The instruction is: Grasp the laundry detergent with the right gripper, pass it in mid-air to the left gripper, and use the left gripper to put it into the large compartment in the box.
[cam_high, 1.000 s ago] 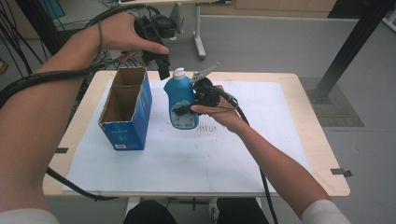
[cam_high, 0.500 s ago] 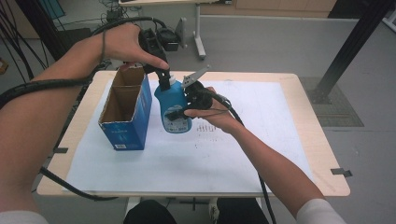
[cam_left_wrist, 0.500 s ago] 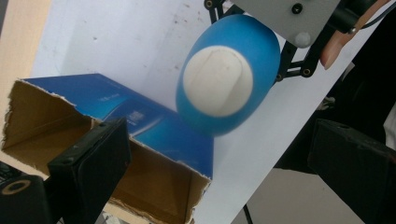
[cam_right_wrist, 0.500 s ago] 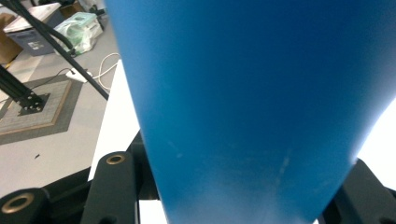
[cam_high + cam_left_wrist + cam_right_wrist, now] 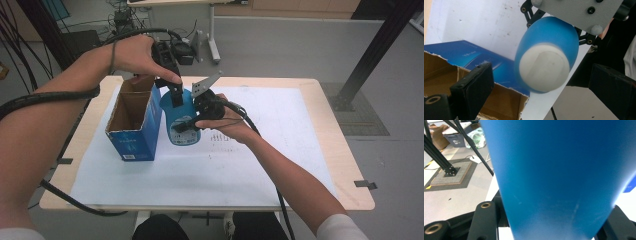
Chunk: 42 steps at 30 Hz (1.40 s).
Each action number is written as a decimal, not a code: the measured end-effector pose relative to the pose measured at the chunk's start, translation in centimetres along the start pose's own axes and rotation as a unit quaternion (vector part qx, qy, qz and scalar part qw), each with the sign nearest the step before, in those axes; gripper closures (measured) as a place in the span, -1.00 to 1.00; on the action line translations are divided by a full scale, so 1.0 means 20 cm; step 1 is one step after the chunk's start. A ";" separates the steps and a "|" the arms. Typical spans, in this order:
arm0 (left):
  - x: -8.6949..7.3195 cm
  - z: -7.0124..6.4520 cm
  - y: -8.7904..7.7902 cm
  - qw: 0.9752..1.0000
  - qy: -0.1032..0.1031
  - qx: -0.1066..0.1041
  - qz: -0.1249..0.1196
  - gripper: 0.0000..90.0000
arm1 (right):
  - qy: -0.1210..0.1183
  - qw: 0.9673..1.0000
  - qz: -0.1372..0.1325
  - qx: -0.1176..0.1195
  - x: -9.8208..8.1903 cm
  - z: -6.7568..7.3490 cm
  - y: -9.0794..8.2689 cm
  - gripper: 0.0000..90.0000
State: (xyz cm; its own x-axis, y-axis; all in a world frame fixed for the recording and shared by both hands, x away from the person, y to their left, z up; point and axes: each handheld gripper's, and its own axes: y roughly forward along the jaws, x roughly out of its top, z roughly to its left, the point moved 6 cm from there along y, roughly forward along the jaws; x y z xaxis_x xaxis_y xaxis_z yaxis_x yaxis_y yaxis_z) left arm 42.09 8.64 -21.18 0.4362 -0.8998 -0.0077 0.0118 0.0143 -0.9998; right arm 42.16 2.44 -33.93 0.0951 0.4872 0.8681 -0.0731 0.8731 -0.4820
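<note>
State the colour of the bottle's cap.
White cap on the blue bottle, clearest in the left gripper view.

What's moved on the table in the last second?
The left gripper has come down from behind the box to straddle the white cap of the blue bottle, jaws open. The right gripper still clamps the bottle; the box hasn't moved.

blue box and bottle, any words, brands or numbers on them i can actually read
None can be read.
Blue box: a pale print patch low on its front face, too small to read; in the left gripper view faint pale lettering on its side, blurred.
Blue bottle: a label on its front, partly behind the right gripper, too small to read.
White sheet on the table: small dark marks beside the bottle, illegible.
</note>
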 end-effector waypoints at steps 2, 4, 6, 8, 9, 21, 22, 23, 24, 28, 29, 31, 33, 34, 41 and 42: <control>0.00 0.00 0.01 1.000 0.004 -0.004 0.000 -0.87 | -0.002 1.000 -0.001 0.004 0.00 0.00 0.00 -0.02; 0.01 0.00 0.02 1.000 0.007 -0.007 0.003 -0.87 | 0.000 1.000 -0.002 0.007 0.00 0.01 -0.01 -0.01; 0.01 0.00 0.03 1.000 0.011 -0.008 0.006 -0.87 | -0.001 1.000 -0.002 0.009 0.00 0.01 -0.01 -0.01; 0.02 0.00 0.04 1.000 0.016 -0.011 0.010 -0.87 | -0.003 1.000 -0.005 0.011 0.01 0.01 -0.01 -0.02; 0.02 0.00 0.05 1.000 0.017 -0.012 0.009 -0.87 | -0.003 1.000 -0.009 0.014 0.01 0.01 -0.02 -0.01; 0.05 -0.02 0.08 0.999 0.028 -0.017 0.015 -0.87 | -0.015 1.000 -0.016 0.014 0.03 0.01 -0.05 -0.01; 0.05 -0.02 0.08 0.999 0.026 -0.018 0.016 -0.86 | -0.015 1.000 -0.017 0.015 0.04 0.01 -0.05 -0.02; 0.05 -0.02 0.08 0.999 0.026 -0.017 0.016 -0.87 | -0.012 1.000 -0.019 0.019 0.04 0.02 -0.05 -0.02; 0.05 -0.02 0.08 0.999 0.026 -0.017 0.016 -0.87 | -0.012 1.000 -0.019 0.019 0.04 0.02 -0.05 -0.02; 0.05 -0.02 0.08 0.999 0.025 -0.018 0.016 -0.86 | -0.015 1.000 -0.017 0.021 0.05 0.03 -0.05 -0.02; 0.05 -0.02 0.09 0.999 0.026 -0.019 0.016 -0.87 | -0.025 0.999 -0.020 0.018 0.06 0.02 -0.05 -0.02; 0.05 -0.02 0.09 0.999 0.026 -0.019 0.018 -0.86 | -0.021 0.999 -0.022 0.021 0.06 0.03 -0.05 -0.02; 0.05 -0.02 0.09 0.999 0.025 -0.019 0.017 -0.86 | -0.022 0.999 -0.020 0.020 0.06 0.03 -0.05 -0.02; 0.05 -0.03 0.09 0.999 0.026 -0.020 0.017 -0.86 | -0.027 0.999 -0.019 0.017 0.06 0.03 -0.05 -0.02; 0.05 -0.03 0.09 0.999 0.028 -0.021 0.013 -0.86 | -0.021 0.999 -0.020 0.021 0.06 0.03 -0.06 -0.02; 0.05 -0.03 0.09 0.999 0.029 -0.022 0.013 -0.86 | -0.021 0.999 -0.021 0.021 0.06 0.03 -0.06 -0.02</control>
State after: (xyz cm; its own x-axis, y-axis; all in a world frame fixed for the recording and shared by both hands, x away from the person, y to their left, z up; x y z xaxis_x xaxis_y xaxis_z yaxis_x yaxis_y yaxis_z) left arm 41.93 7.45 -23.02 0.3821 -0.9235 -0.0333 -0.0396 0.0196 -0.9990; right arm 41.75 2.01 -32.29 0.0575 0.4485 0.8920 -0.1113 0.8907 -0.4407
